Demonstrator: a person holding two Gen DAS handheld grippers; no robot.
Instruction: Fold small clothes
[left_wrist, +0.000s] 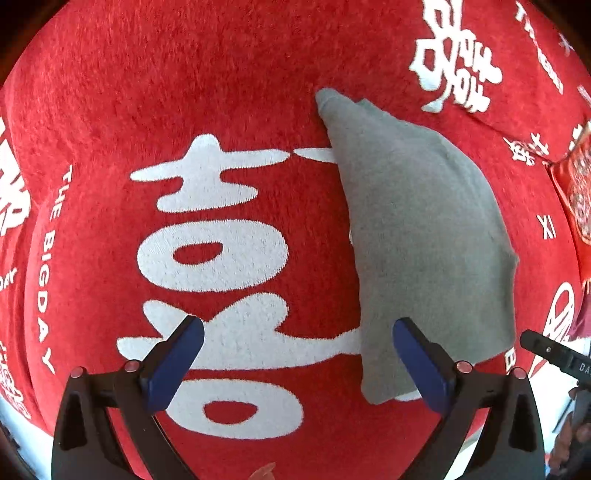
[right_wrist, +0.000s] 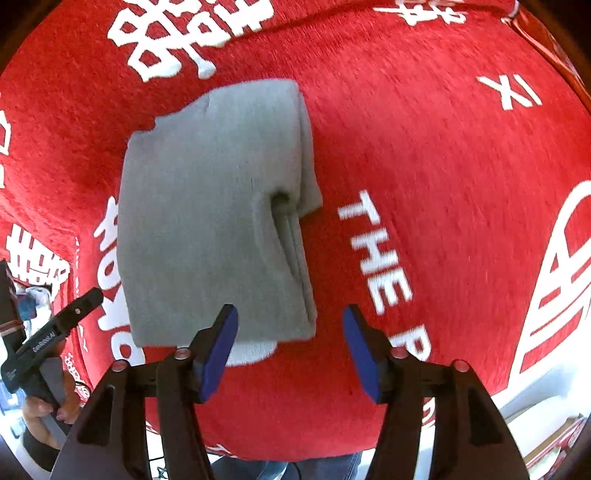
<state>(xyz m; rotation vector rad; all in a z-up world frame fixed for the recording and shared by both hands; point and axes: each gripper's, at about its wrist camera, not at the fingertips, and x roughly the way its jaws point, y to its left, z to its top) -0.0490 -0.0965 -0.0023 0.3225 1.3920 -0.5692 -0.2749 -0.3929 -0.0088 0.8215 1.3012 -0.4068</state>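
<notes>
Two grippers hang over a red blanket (left_wrist: 110, 92) printed with large white characters, both pointing steeply down at it. On the left gripper (left_wrist: 298, 363) the jaws stand as far apart as they go, with nothing pinched between the blue pads (left_wrist: 173, 365); its right pad sits over the near left edge of the folded grey garment (left_wrist: 424, 229), but whether it touches the cloth I cannot tell. On the right gripper (right_wrist: 290, 350) the jaws are apart too, though less wide, and they clamp nothing; its left pad overlaps the garment's near edge in its own view, while the right pad is over bare red fabric. The grey garment (right_wrist: 207, 221) lies flat on the blanket as a compact folded block, with layered edges showing along its right side, partly covering one big white character. It sits just beyond both sets of fingertips, to the right of the left gripper and to the left of the right gripper. At the left edge of the right wrist view, a hand (right_wrist: 40, 410) grips the handle of the left gripper.
</notes>
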